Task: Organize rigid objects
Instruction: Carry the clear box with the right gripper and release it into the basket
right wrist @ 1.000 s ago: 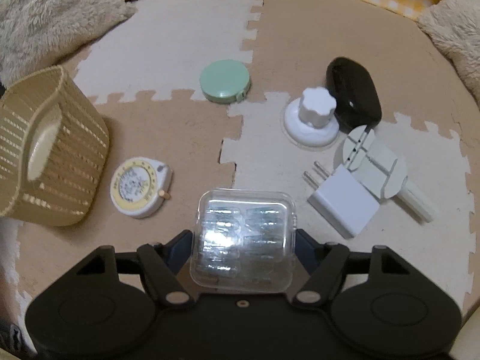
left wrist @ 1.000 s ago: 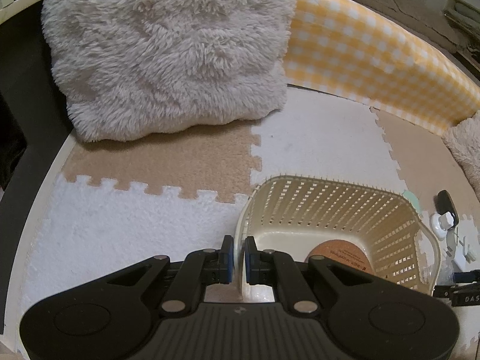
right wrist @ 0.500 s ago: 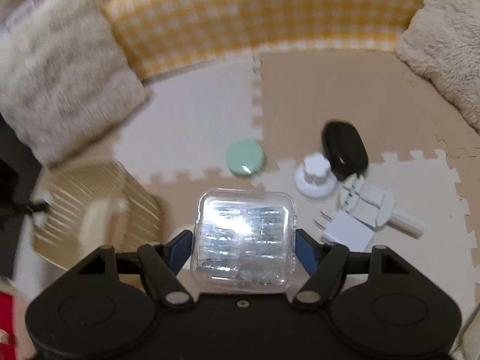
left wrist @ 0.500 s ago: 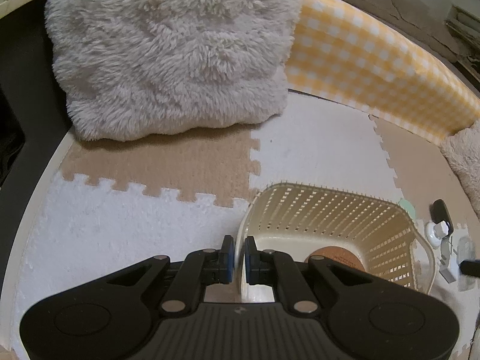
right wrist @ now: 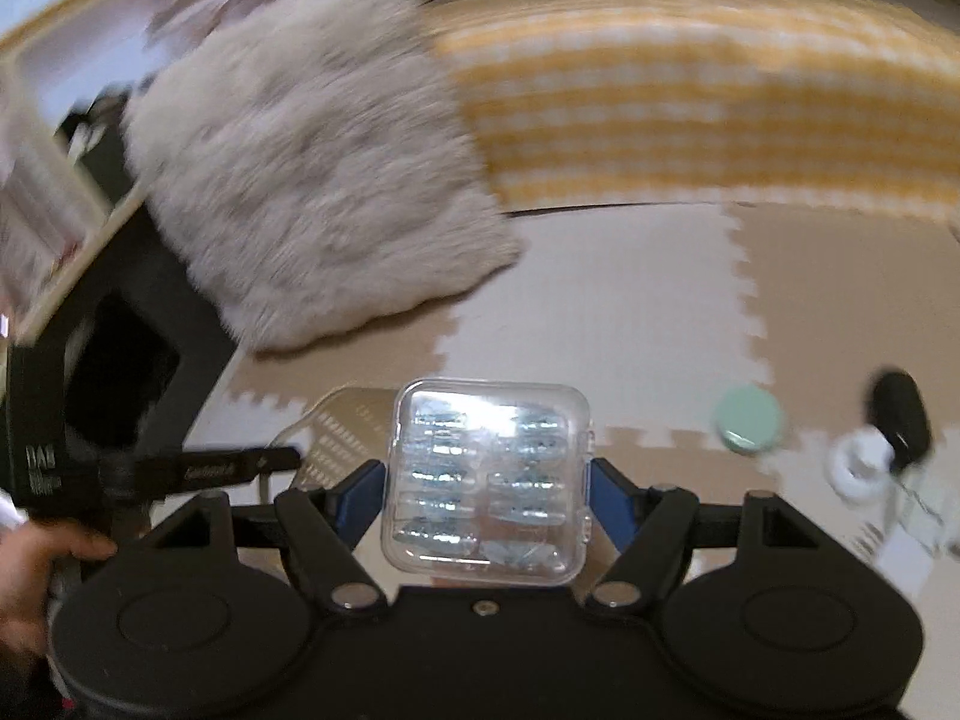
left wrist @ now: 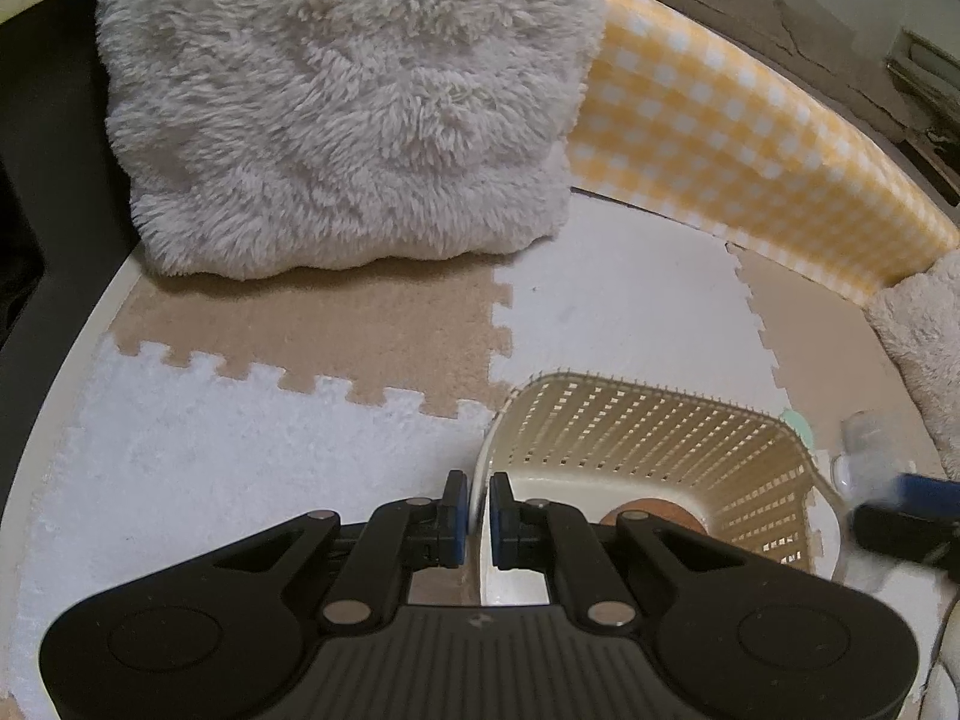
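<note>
My left gripper (left wrist: pixel 477 517) is shut on the near rim of a cream slotted basket (left wrist: pixel 660 438), which has a round brown object (left wrist: pixel 651 509) in its bottom. My right gripper (right wrist: pixel 487 483) is shut on a clear plastic case (right wrist: pixel 489 474) and holds it in the air above the basket (right wrist: pixel 342 426), which is mostly hidden behind the case. The case and right gripper show blurred at the right edge of the left wrist view (left wrist: pixel 870 468). A mint round case (right wrist: pixel 750 419), a black case (right wrist: pixel 900 420) and a white knob (right wrist: pixel 861 462) lie on the mat to the right.
A fluffy grey cushion (left wrist: pixel 348 114) leans at the back left. A yellow checked bumper (left wrist: pixel 750 138) runs along the back. A second fluffy cushion (left wrist: pixel 924 336) sits at the right. The floor is beige and white puzzle mat (left wrist: pixel 240 444). The right wrist view is motion-blurred.
My right gripper has swung left and up with the clear case, from over the loose objects toward the basket. My left gripper has kept its hold on the basket rim.
</note>
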